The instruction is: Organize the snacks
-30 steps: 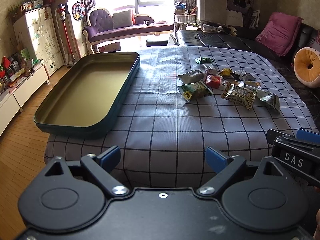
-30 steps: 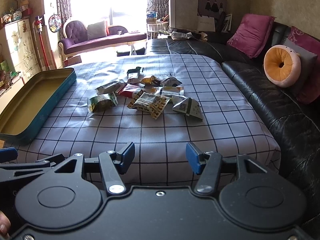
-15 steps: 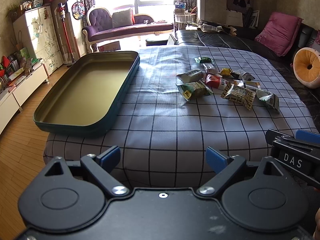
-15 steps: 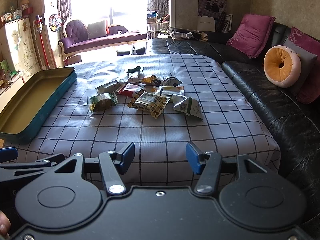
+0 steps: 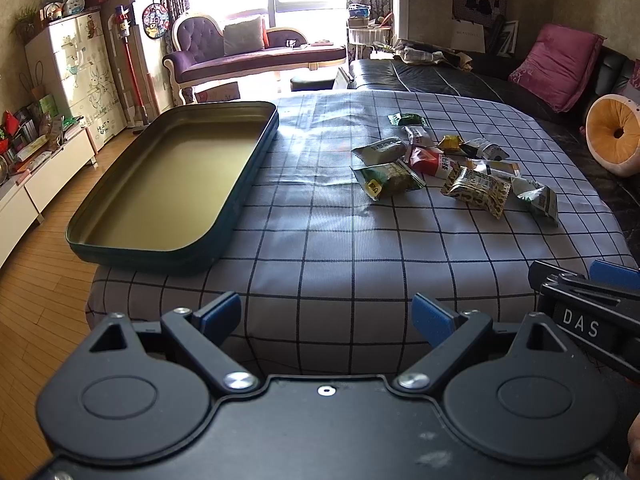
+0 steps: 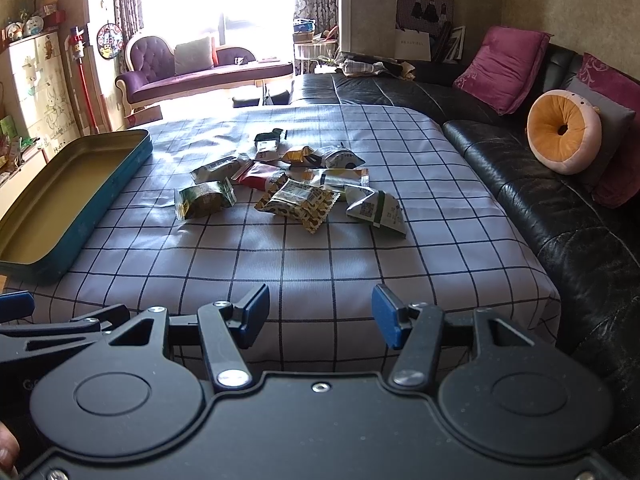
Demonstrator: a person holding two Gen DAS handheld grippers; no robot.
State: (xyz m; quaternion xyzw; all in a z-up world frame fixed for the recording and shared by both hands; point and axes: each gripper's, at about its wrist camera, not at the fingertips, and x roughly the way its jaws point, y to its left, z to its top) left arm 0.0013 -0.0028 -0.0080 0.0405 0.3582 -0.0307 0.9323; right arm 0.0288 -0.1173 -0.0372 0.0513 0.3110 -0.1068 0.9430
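Snack packets (image 6: 288,188) sit heaped mid-frame on the checked cloth (image 6: 320,264), the empty tin tray (image 5: 168,184) off at left, while the left gripper (image 5: 326,316) and right gripper (image 6: 320,316) hover at the bottom edge, both gaping, nothing held.

nothing changes between the earlier views and now. the left gripper (image 5: 326,317) and right gripper (image 6: 320,315) sit at the same spot over the near edge of the checked cloth (image 5: 340,236), jaws equally wide and holding nothing. the snack packets (image 6: 296,184) lie in the same heap, and the tin (image 5: 168,184) has not shifted on the cloth.
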